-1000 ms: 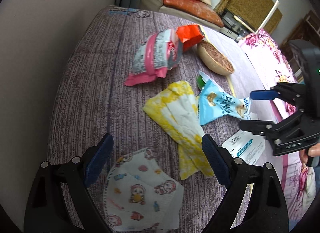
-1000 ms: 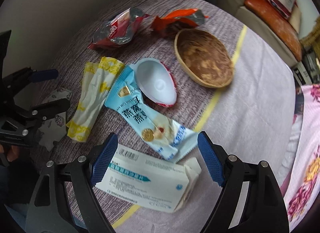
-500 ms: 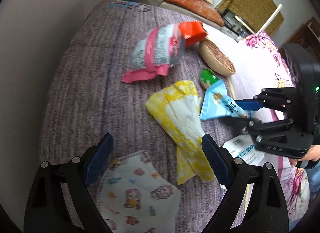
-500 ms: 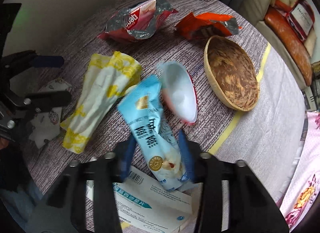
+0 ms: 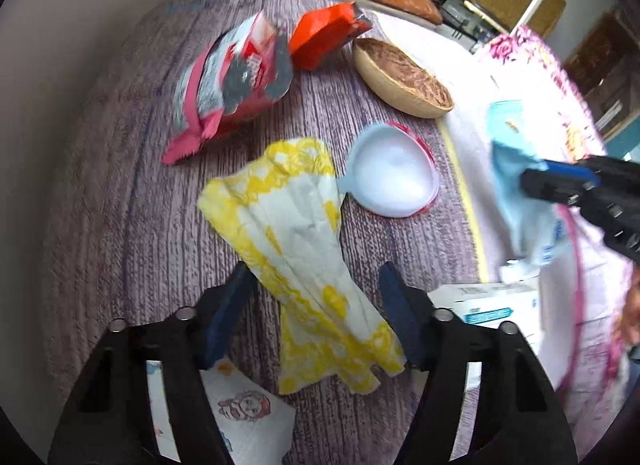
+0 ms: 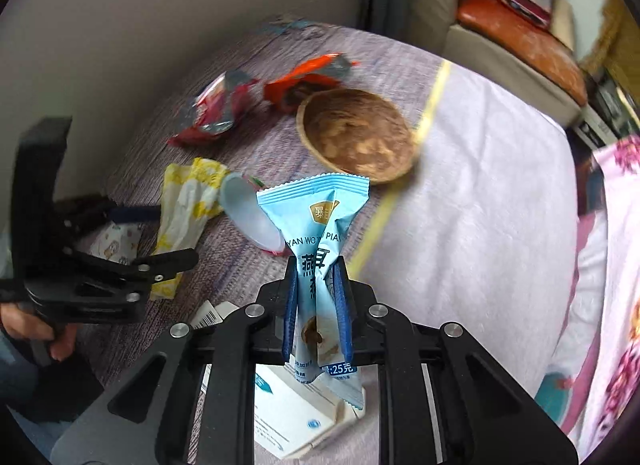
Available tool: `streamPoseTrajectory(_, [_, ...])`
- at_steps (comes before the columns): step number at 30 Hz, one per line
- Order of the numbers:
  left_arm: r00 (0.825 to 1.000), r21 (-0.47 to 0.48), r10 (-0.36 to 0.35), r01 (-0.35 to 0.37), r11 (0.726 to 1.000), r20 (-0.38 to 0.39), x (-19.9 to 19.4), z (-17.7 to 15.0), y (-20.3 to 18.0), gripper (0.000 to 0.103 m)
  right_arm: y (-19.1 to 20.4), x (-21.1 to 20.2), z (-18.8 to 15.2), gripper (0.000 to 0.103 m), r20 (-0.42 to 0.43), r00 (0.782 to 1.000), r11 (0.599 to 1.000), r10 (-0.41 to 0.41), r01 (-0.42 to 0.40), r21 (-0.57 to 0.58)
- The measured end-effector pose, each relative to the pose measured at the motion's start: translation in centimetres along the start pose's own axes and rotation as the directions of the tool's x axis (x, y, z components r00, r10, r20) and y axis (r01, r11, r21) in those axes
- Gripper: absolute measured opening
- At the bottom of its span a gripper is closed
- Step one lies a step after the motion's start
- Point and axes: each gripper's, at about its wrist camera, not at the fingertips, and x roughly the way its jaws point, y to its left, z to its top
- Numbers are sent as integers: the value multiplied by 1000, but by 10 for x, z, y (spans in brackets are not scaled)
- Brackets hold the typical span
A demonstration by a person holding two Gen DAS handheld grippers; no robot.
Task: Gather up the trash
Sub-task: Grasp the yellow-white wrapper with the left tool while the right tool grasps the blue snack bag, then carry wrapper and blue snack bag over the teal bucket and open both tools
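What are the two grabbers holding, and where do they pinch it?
The right gripper pinches the light blue snack wrapper around its middle, jaws closing. The left gripper holds nothing: its closing jaws straddle the yellow-and-white wrapper without pressing it.

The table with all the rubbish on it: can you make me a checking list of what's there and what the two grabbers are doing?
Surface: purple ribbed cloth beside a pale cloth.
Job's things: light blue wrapper lifted off the surface; yellow-and-white wrapper, red-and-silver bag, orange wrapper, white cup, cartoon mask and white box lying flat.
Clutter: wooden bowl, nothing in it.
Grippers: right gripper fingers pinch the light blue wrapper, jaws closing; left gripper astride the yellow-and-white wrapper, jaws closing, not pressing yet.
Cables: nothing seen.
Surroundings: sofa with orange cushion; flowery pink fabric.
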Motion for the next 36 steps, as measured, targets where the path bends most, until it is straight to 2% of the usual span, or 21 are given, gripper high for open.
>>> streamPoseTrajectory(2, [1000, 7, 23, -23, 1000, 6, 0, 0, -5, 35, -14, -7, -7, 16, 16, 1000, 999, 0, -1, 50])
streamPoseTrajectory(3, [1000, 0, 18, -18, 1000, 2, 0, 1, -5, 20, -19, -10, -9, 16, 20, 1000, 998, 0, -2, 63])
streamPoseTrajectory(6, [1000, -20, 29, -29, 999, 8, -3, 0, -5, 12, -35, -20, -20, 16, 43, 999, 993, 1, -6, 118])
streamPoseTrajectory(12, [997, -1, 31, -31, 1000, 74, -36, 3, -17, 11, -61, -40, -40, 16, 95, 995, 979, 3, -22, 203])
streamPoseTrajectory(16, [994, 41, 12, -17, 999, 112, -54, 10, -41, 11, -79, -52, -54, 16, 134, 991, 967, 2, -36, 253])
streamPoseTrajectory(23, [991, 124, -72, 58, 991, 112, -58, 23, -101, 11, -113, -78, -81, 16, 198, 980, 939, -11, -58, 338])
streamPoseTrajectory(29, [987, 242, -141, 120, 963, 72, -40, 28, -179, 11, -145, -102, -114, 16, 228, 972, 910, -58, -42, 412])
streamPoseTrajectory(36, [979, 373, -205, 188, 909, 6, -17, 21, -267, 11, -196, -129, -168, 16, 244, 960, 843, -137, -16, 538])
